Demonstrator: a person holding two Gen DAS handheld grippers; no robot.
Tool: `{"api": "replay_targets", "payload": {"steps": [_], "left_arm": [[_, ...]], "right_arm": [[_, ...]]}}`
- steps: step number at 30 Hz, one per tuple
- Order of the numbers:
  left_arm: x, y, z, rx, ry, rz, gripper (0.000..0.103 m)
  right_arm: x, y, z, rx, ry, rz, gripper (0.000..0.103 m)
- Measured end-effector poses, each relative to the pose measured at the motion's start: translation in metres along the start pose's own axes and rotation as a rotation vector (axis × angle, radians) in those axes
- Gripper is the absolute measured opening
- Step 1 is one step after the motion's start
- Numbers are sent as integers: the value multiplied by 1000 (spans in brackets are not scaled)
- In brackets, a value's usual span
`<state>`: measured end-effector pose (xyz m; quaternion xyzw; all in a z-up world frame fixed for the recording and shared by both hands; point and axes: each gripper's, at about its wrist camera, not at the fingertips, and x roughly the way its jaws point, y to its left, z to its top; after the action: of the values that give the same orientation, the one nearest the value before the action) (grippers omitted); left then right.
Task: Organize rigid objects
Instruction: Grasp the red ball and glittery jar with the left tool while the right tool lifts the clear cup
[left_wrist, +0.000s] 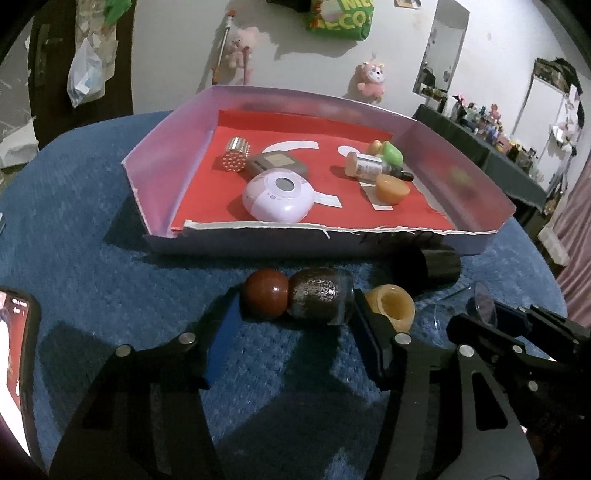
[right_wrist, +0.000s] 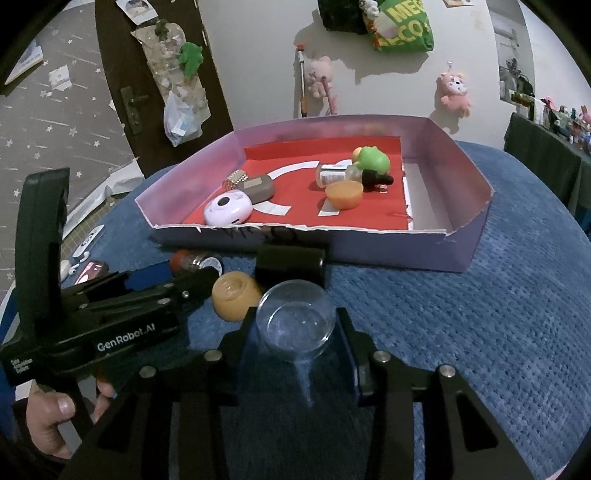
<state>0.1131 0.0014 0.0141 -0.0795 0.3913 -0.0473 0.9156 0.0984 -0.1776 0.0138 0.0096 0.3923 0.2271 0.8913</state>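
While outside the tray (left_wrist: 461, 240), four objects.

A white wall (right_wrist: 388, 92) is hung with pink plush toys (right_wrist: 453, 90) and a green bag (right_wrist: 404, 26). A dark wooden door (right_wrist: 147, 85) is seen at left. The worktop is covered by a blue textured cloth (right_wrist: 517, 295). A cluttered dark side table (left_wrist: 491, 147) is placed at right.

Clear glass bowl (right_wrist: 295, 319), nubby blue cloth (right_wrist: 480, 332)

blue carpet (right_wrist: 498, 314) | tray (right_wrist: 476, 206) | bottle (left_wrist: 317, 301) | phone (left_wrist: 14, 354)
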Motion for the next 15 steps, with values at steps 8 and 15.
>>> {"api": "replay_targets", "payload": {"steps": [8,15], "left_arm": [[-17,6,-15,-16,4,-43,55],[-32,5,-23,-19,2,-74,55]], "right_arm": [[-10,2,-4,14,-5,23,42],[-21,10,-9,4,-15,39,42]]}}
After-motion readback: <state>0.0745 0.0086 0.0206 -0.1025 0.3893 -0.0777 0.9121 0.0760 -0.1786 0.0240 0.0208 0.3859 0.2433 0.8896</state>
